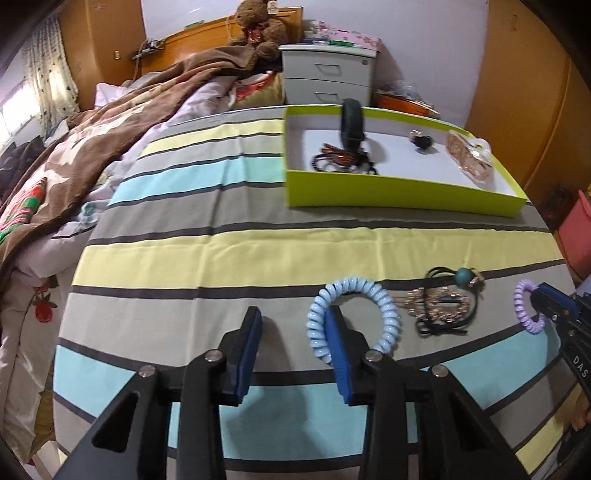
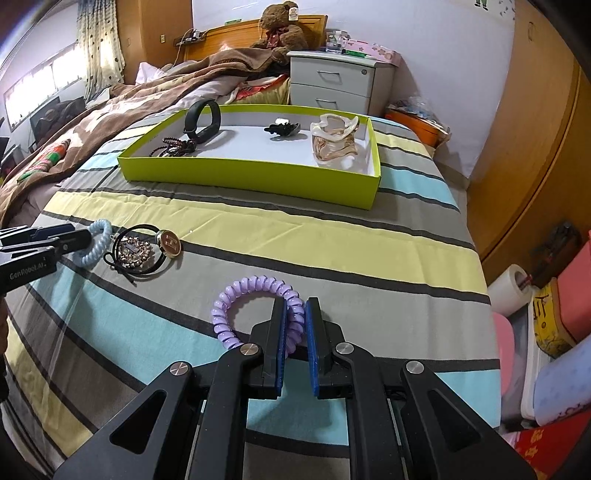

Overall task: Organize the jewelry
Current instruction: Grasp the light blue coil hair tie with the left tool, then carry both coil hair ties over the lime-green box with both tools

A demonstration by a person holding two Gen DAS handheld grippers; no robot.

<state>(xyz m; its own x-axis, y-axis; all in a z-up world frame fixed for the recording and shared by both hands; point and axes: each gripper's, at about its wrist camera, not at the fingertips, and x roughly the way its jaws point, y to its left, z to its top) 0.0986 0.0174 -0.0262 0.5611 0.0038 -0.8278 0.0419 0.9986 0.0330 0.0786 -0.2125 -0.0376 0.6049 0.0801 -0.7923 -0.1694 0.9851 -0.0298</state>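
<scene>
A lime-green tray [image 1: 388, 190] [image 2: 258, 175] sits at the far side of the striped bedspread. It holds a black band [image 2: 203, 118], dark beads [image 2: 173, 147], a black clip [image 2: 282, 128] and a beige scrunchie [image 2: 334, 142]. My left gripper [image 1: 295, 325] is open; its right finger sits inside the light blue spiral hair tie [image 1: 354, 317] [image 2: 96, 243]. My right gripper [image 2: 295, 317] [image 1: 546, 302] is shut on the purple spiral hair tie [image 2: 251, 306] [image 1: 524, 306]. A black hair tie with gold charms [image 1: 443, 304] [image 2: 147, 251] lies between them.
A rumpled brown blanket [image 1: 110, 122] covers the bed's left side. A white nightstand [image 2: 340, 85] and a teddy bear [image 2: 280, 33] stand behind the tray. Boxes and a paper roll [image 2: 513, 288] crowd the floor on the right.
</scene>
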